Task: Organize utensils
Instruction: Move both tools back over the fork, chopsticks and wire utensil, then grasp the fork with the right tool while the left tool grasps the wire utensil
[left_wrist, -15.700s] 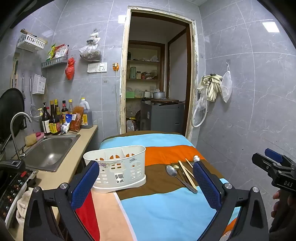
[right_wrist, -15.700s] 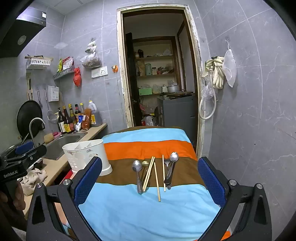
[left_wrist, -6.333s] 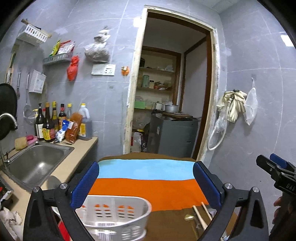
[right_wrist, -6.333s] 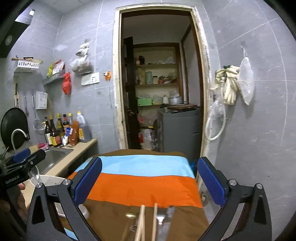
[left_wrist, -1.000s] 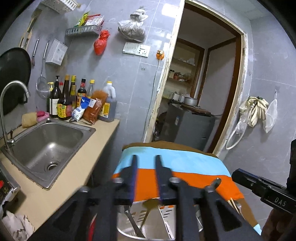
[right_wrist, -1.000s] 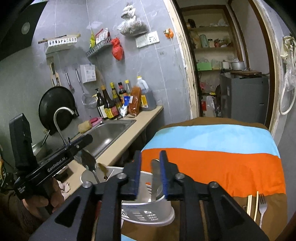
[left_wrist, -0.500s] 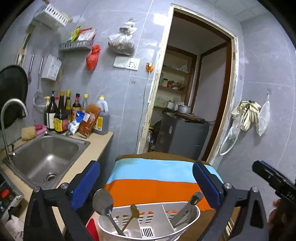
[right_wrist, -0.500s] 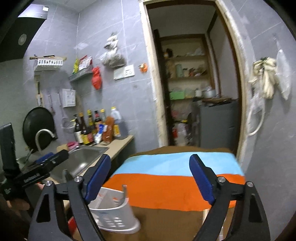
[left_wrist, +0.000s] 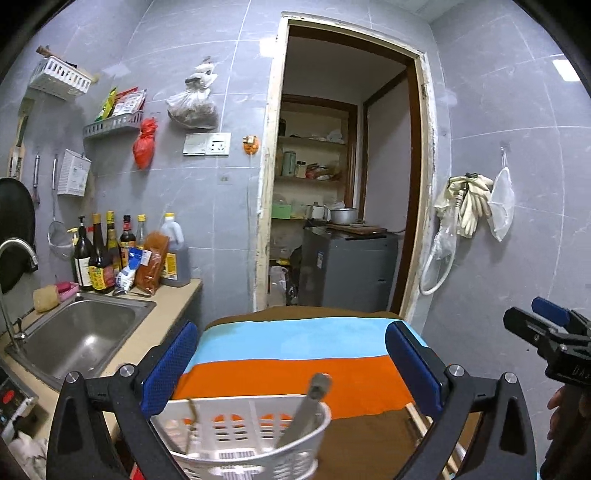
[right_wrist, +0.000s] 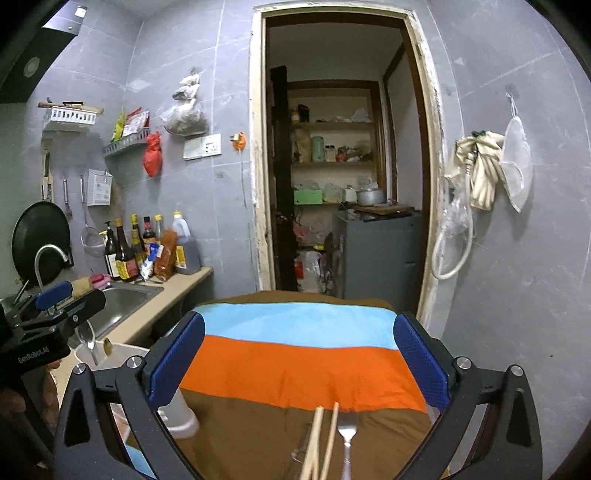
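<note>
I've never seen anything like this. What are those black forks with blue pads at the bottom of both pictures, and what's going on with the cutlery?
There is no robot here. A person holds a two-fingered grasping tool in each hand, and each tool carries a wide-angle camera looking along its fingers. One picture comes from the left tool, the other from the right tool. The blue pads are the fingertips. Each camera also catches the other tool at the picture's edge.

Both tools have just been opening; they stand wide now, with nothing between the pads.

Below them is a table under a striped cloth. On it stands a white slotted basket with utensil handles poking out. A fork and wooden chopsticks still lie on the cloth, probably next to be sorted. A sink is on the left.
</note>
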